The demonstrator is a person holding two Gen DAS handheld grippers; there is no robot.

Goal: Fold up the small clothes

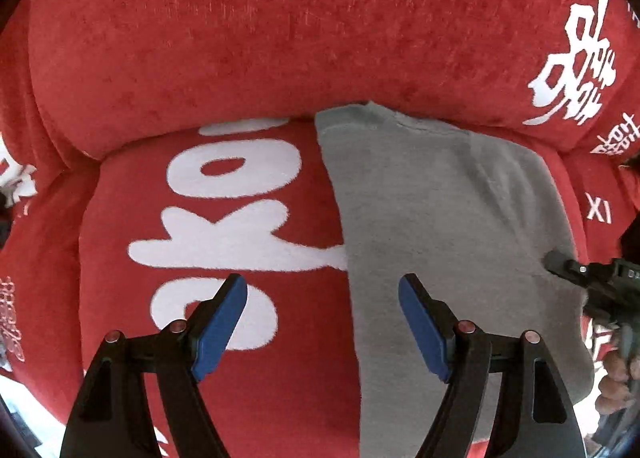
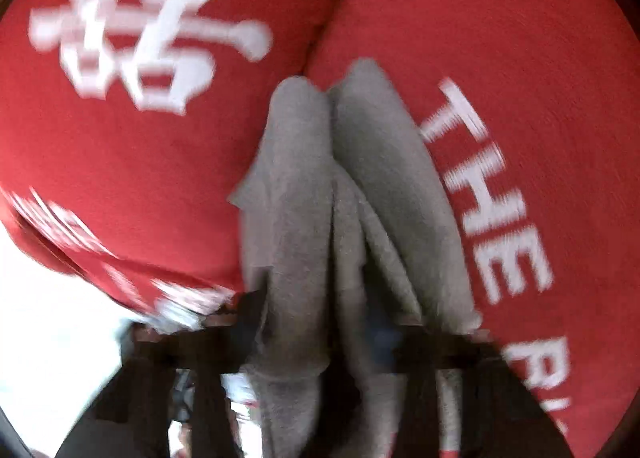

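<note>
The grey garment point(image 1: 440, 218) is a plain, flat mid-grey with no print, lying from the centre toward 3 o'clock in the left wrist view. The sofa cover point(image 1: 280, 38) under it is bright red, printed with large white letters at 9 o'clock and white characters at 2 o'clock. The left gripper point(image 1: 322, 318) is black with blue pads point(image 1: 220, 322). The right gripper point(image 1: 568, 266) at 3 o'clock is black.

Left gripper point(image 1: 322, 312) gapes over grey cloth point(image 1: 452, 238)
</note>
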